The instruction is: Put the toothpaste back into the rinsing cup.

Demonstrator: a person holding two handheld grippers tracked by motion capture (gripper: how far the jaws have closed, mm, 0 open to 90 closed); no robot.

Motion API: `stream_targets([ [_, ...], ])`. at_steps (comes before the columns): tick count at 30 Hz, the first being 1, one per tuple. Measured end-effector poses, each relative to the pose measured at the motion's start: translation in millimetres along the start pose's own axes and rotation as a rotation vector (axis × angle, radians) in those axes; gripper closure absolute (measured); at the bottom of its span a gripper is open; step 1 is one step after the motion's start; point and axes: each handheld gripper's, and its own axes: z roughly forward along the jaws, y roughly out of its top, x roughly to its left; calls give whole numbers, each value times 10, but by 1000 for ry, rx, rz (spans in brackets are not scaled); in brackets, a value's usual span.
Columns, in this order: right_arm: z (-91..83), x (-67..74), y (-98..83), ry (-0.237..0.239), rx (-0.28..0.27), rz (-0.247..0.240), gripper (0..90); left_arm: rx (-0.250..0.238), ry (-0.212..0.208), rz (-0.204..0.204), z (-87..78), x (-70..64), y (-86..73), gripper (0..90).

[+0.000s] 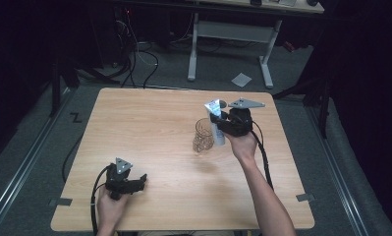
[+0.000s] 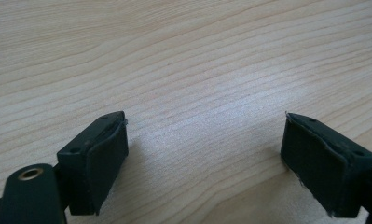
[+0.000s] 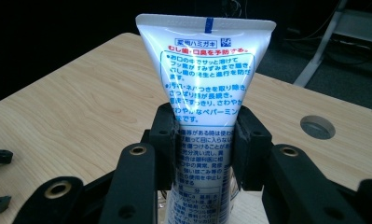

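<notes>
Working at the table (image 1: pixel 149 118), a pale wooden top, I have my two tongs well apart on it: the left one at the near left corner, the right one toward the far right.

Next in size comes my right forearm (image 1: pixel 262 196), reaching up from the near edge to the right gripper (image 1: pixel 222 122). Its jaws are closed on a tube (image 3: pixel 207 79), white with blue and red print. In the right gripper view the pads press the tube from both sides around its middle, and the tube stands upright with its flat crimped end on top. Its lower end is out of sight below the jaws.

Just beside the tube, on its left in the high view, a clear glass (image 1: pixel 203 135) stands upright on the table. Whether the tube touches the glass or hangs above its rim I cannot tell from this height.

My left gripper (image 1: pixel 143 180) rests low on the wood in my left hand (image 1: pixel 110 206). Its jaws stand wide apart with nothing between them but bare table.

Smallest, a round hole (image 3: pixel 317 126) sits in the tabletop beyond the tube.
</notes>
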Motion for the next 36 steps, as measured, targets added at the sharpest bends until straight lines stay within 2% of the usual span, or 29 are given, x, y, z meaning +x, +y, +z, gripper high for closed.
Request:
stream_targets([
  [7,34,-1,120,-2,-24,2,654,0,0,0,0,0,0,151],
  [15,81,-64,146,-33,-37,44,652,0,0,0,0,0,0,151],
  [23,119,-61,189,-51,-42,35,652,0,0,0,0,0,0,151],
  [30,149,-30,234,-47,-60,24,652,0,0,0,0,0,0,151],
  [36,201,-34,226,-49,-55,22,652,0,0,0,0,0,0,151],
])
